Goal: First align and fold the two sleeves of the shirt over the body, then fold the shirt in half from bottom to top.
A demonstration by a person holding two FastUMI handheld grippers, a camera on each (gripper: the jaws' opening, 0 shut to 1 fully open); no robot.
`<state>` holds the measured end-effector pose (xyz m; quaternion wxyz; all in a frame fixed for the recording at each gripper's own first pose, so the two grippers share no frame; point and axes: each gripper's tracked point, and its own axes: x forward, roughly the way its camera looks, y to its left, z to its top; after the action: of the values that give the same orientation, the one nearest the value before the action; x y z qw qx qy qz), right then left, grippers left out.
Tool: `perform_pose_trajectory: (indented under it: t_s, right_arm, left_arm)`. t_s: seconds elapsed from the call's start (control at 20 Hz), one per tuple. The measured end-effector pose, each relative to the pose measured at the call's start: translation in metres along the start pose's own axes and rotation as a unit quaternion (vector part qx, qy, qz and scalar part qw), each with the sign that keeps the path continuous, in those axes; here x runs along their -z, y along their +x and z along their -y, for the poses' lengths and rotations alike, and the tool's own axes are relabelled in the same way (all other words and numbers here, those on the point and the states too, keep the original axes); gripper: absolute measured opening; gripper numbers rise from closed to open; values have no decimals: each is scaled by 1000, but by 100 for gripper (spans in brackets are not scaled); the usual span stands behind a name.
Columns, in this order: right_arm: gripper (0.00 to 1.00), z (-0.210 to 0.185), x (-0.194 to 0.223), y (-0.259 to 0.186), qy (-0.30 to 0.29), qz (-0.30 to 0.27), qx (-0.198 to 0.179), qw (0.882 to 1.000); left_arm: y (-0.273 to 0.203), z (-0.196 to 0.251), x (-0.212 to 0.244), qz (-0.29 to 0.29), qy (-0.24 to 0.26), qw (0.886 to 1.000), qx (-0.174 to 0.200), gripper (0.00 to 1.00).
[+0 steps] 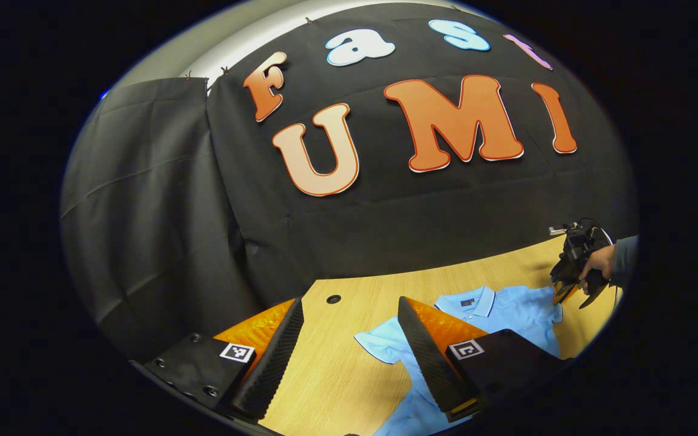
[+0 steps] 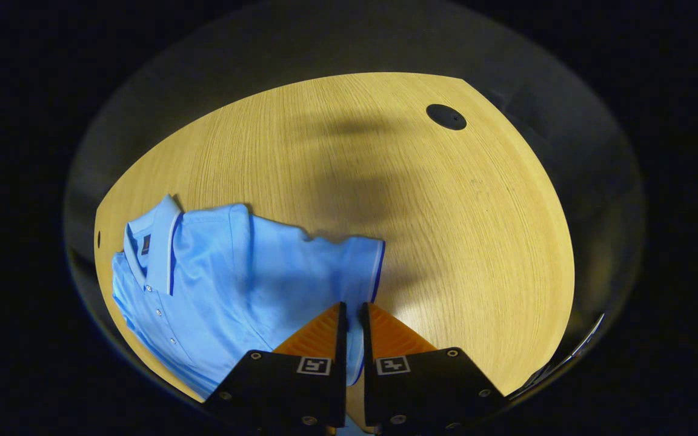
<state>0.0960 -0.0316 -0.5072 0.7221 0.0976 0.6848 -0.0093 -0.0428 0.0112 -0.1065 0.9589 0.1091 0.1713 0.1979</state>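
Note:
A light blue polo shirt [image 1: 506, 309] lies face up on the wooden table [image 1: 349, 375], collar toward the black wall. In the left gripper view my left gripper [image 1: 349, 303] hovers open above the table, just left of the shirt's near sleeve [image 1: 379, 342], with nothing between its fingers. Farther off, a hand [image 1: 597, 260] holds the right gripper [image 1: 564, 290] at the shirt's far sleeve. In the right gripper view the right gripper [image 2: 352, 307] is shut on the hem of that sleeve [image 2: 337, 260], and the shirt [image 2: 222, 266] spreads away to the left with its collar and buttons showing.
A round cable hole [image 1: 333, 299] sits in the table near the wall, also visible in the right gripper view as a dark hole [image 2: 446, 117]. Bare table [image 2: 385, 181] stretches beyond the sleeve. Black cloth walls the back and left side.

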Motion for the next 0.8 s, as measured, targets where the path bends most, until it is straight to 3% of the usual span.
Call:
perform_pose_trajectory:
  t_s: [0.1,0.3,0.8]
  right_arm:
    - [6,-11,-3,-5,15,-4,-37,999]
    - [4,-40,-11,-27,2,21,-101,995]
    - [4,-112,0,-66,-33,27,-197,980]
  left_arm:
    - [-1,2,3,-3,1,1000,2,100]
    - [2,6,8,-10,1,1000,9,100]
    - [3,21,40,-56,-31,998,25,100]
